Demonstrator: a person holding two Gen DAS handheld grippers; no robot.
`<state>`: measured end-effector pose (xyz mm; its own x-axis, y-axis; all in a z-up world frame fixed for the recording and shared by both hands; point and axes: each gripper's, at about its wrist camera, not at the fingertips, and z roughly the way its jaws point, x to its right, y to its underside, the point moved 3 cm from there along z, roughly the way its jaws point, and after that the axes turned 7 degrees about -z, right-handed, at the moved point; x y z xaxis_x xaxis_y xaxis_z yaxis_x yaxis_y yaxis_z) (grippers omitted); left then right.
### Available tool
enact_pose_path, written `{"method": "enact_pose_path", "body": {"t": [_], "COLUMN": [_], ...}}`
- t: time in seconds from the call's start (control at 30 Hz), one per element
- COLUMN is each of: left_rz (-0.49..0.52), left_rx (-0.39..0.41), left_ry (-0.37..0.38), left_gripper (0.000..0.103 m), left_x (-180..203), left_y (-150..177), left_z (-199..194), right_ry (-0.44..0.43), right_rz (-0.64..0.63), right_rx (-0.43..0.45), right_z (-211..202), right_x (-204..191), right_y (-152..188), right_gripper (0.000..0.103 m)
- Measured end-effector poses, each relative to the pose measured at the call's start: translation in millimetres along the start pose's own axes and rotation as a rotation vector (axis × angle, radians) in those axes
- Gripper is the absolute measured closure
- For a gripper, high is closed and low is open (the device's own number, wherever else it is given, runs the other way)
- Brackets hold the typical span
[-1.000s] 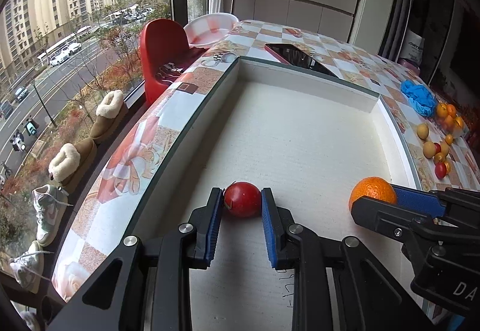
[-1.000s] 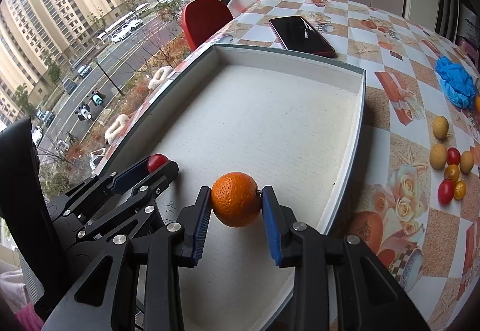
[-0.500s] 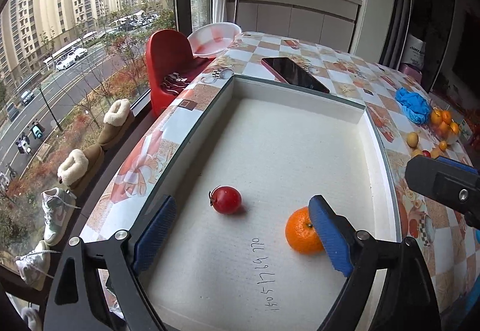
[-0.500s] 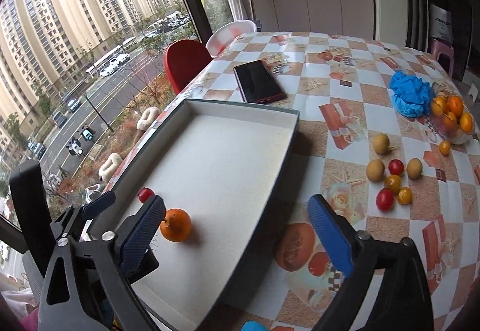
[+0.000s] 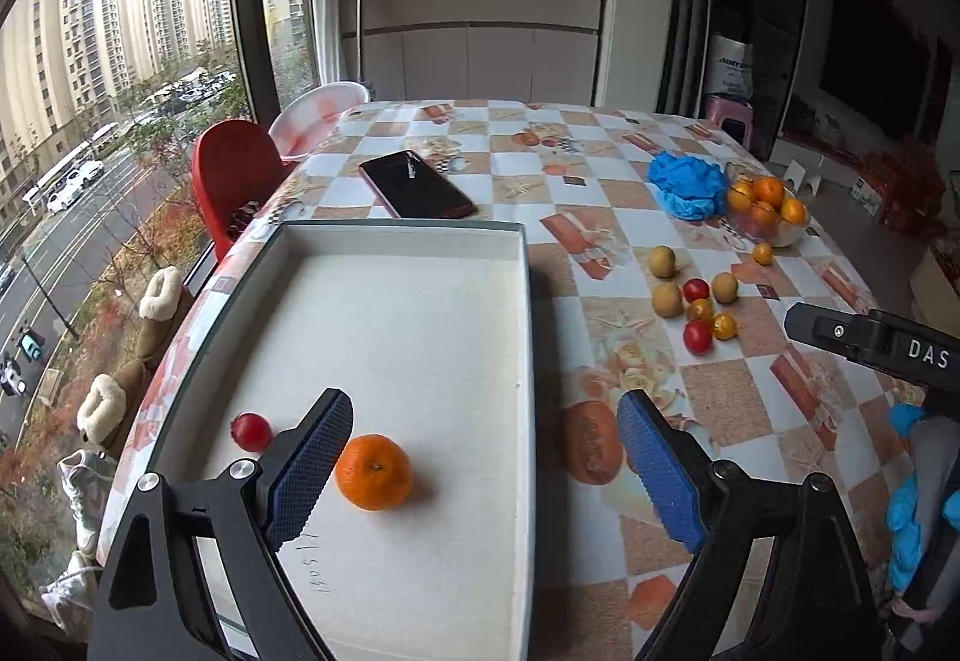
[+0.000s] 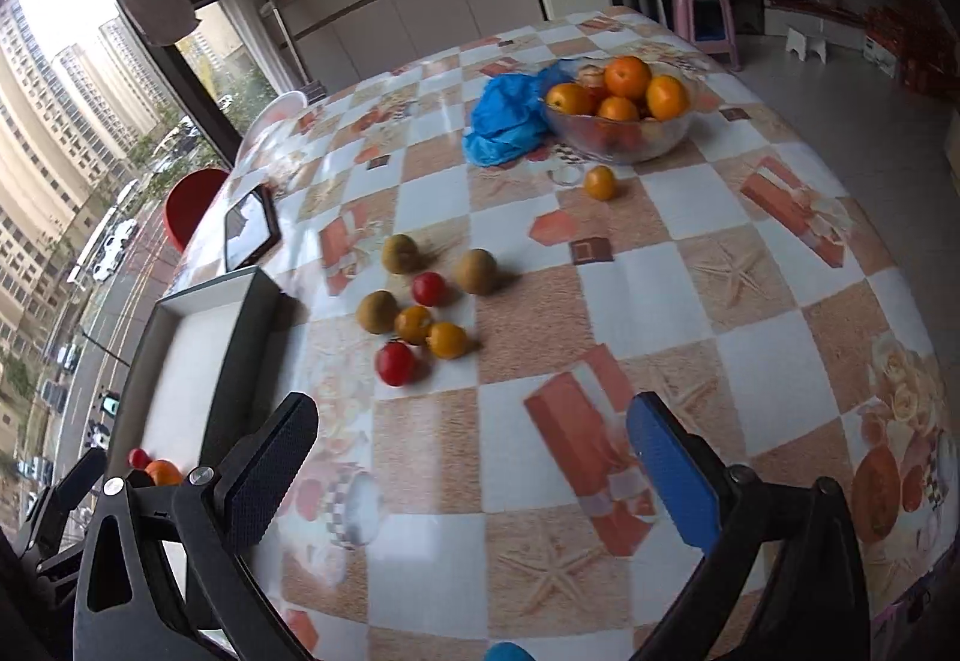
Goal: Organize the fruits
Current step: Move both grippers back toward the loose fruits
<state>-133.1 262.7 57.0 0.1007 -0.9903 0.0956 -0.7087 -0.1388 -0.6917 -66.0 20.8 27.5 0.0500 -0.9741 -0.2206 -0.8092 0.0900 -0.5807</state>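
Observation:
A white tray (image 5: 523,301) lies on the table's left side. An orange (image 5: 373,472) and a small red tomato (image 5: 251,432) lie loose at its near end. My left gripper (image 5: 483,472) is open and empty, raised above the tray's near right edge. My right gripper (image 6: 474,478) is open and empty over the checked tablecloth, right of the tray (image 6: 258,295). Several small loose fruits lie ahead of it: brown ones (image 6: 377,311), a red tomato (image 6: 396,363) and yellow ones (image 6: 447,339). The same cluster (image 5: 696,310) shows in the left wrist view.
A glass bowl of oranges (image 6: 624,133) stands at the far right beside a blue cloth (image 6: 510,118), with one small orange (image 6: 600,182) in front. A black phone (image 5: 417,184) lies behind the tray. A red chair (image 5: 231,175) stands by the window.
Both grippers opened, leaving the tomato and the orange in the tray, and drew back and up. The right gripper swung right, now facing the loose fruits.

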Motion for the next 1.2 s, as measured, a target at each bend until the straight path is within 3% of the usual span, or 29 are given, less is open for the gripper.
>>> {"method": "enact_pose_path", "body": {"t": [0.23, 0.37, 0.53, 0.73, 1.2], "left_rz": [0.088, 0.124, 0.114, 0.029, 0.054], "left_rx": [-0.081, -0.117, -0.165, -0.161, -0.147], "left_ry": [0.059, 0.021, -0.036, -0.031, -0.016], "left_gripper": [0.012, 0.012, 0.012, 0.012, 0.012], "left_x": [68.7, 96.8, 103.0, 100.8, 128.0], "left_y": [19.7, 32.9, 36.8, 15.3, -4.6], "left_z": [19.9, 44.1, 73.5, 92.1, 120.9], "right_ry": [0.184, 0.228, 0.281, 0.275, 0.182], "right_rz": [0.019, -0.015, -0.121, -0.124, -0.125], "right_rx": [-0.081, -0.075, -0.068, -0.051, -0.109], "right_z": [17.8, 22.8, 27.8, 30.6, 72.4], "right_x": [66.3, 78.4, 75.4, 77.7, 68.3], "right_y": [16.3, 24.7, 28.3, 23.2, -38.6], "right_gripper": [0.000, 0.000, 0.000, 0.000, 0.000]}}
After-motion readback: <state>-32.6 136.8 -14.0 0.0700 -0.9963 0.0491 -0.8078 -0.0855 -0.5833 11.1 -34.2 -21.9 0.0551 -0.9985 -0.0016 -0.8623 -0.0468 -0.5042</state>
